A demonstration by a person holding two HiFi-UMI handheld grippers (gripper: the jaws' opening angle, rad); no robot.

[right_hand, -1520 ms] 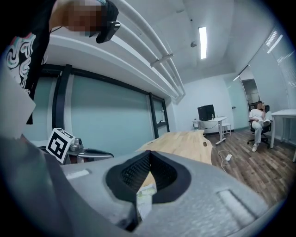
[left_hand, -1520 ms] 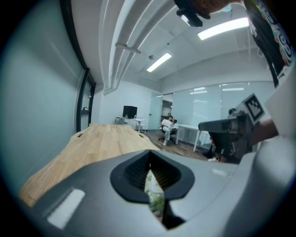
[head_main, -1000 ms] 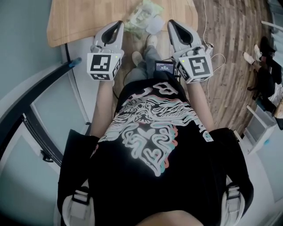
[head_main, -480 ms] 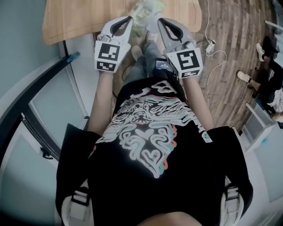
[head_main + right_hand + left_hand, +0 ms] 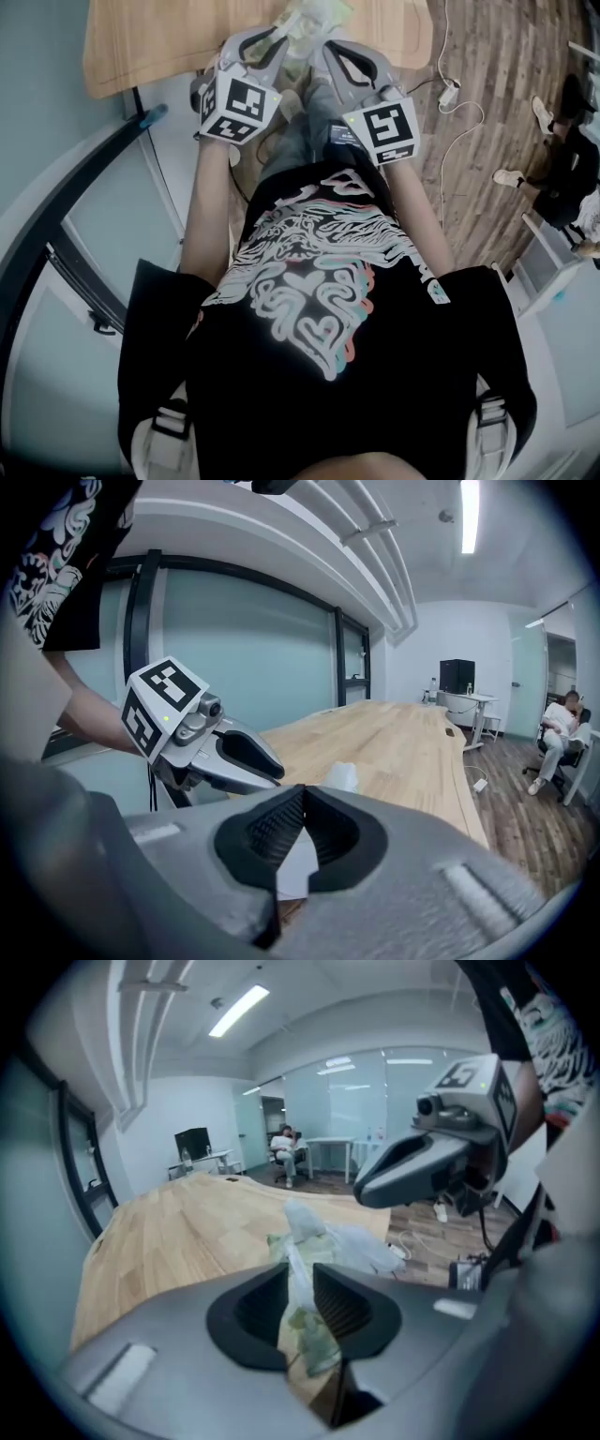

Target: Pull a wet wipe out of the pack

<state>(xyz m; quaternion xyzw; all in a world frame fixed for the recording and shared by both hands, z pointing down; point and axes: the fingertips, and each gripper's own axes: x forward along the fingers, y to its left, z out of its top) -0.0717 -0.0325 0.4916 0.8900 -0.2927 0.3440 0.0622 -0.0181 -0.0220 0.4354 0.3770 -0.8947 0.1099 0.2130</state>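
Surroundings as I see them from my remote station: a pale wooden counter (image 5: 159, 42) beside a plank floor (image 5: 497, 56) bearing a corded white power strip (image 5: 451, 95); glass partitions (image 5: 253, 639), ceiling strip lights (image 5: 239, 1010), and a seated person (image 5: 560, 728) well beyond the counter's far end.

**A:** what sort of place is this, anyone?

**B:** an office, pretty sure. In the head view there's a long wooden table (image 5: 169, 37) up at 12 o'clock. Around 2 there's a plank floor (image 5: 487, 122) with a power strip (image 5: 448, 94) lying on it. The right gripper view has glass partition walls (image 5: 234, 639) at 10 and a strip light (image 5: 468, 508) at 1.

**A:** and further back?

**B:** the left gripper view shows a desk with a dark monitor (image 5: 192, 1141) at 10. There's also a seated person (image 5: 284, 1146) by a white desk (image 5: 328, 1145) near 12.
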